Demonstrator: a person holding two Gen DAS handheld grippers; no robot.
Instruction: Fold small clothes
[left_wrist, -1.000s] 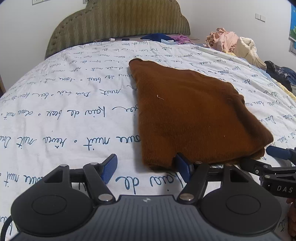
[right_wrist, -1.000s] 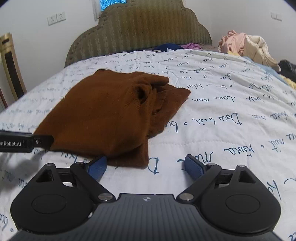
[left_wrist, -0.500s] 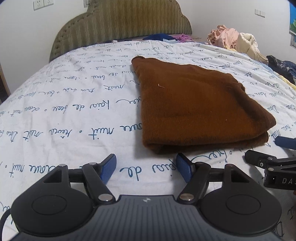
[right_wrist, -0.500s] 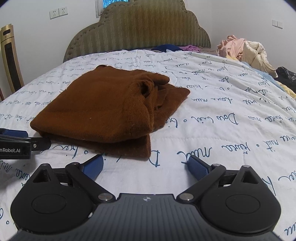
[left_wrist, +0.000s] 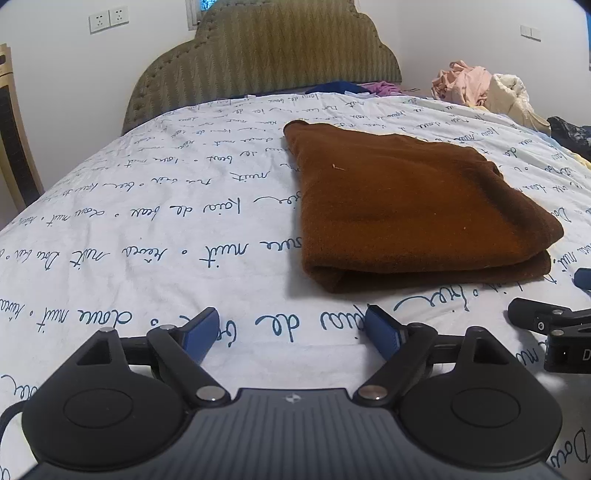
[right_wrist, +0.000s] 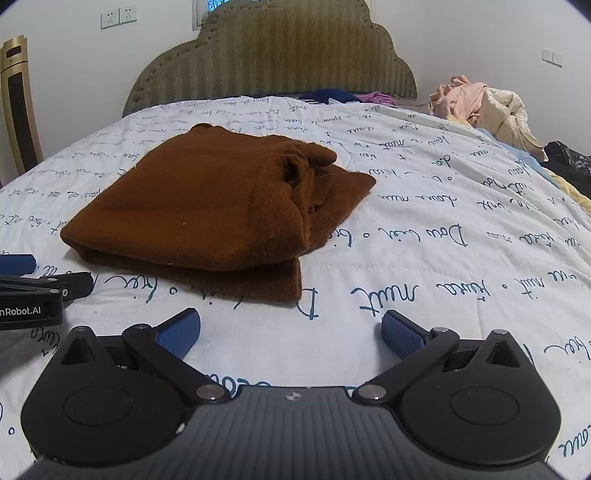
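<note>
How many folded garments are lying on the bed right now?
1: the brown sweater lies mid-bed on the quilt. Unfolded clothes are piled at the far right; some may be hidden there.

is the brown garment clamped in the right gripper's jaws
No, the right gripper stands open over bare bedspread, with the folded brown garment lying beyond its fingertips.

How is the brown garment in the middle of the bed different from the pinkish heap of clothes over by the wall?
The brown garment is folded into a flat, layered packet; the pink and cream heap is crumpled and loose. The brown garment is one dark piece; the heap mixes several pale fabrics. The brown garment lies mid-bed just ahead of both open grippers, left and right; the heap sits at the far edge. Both rest on the lettered bedspread.
</note>
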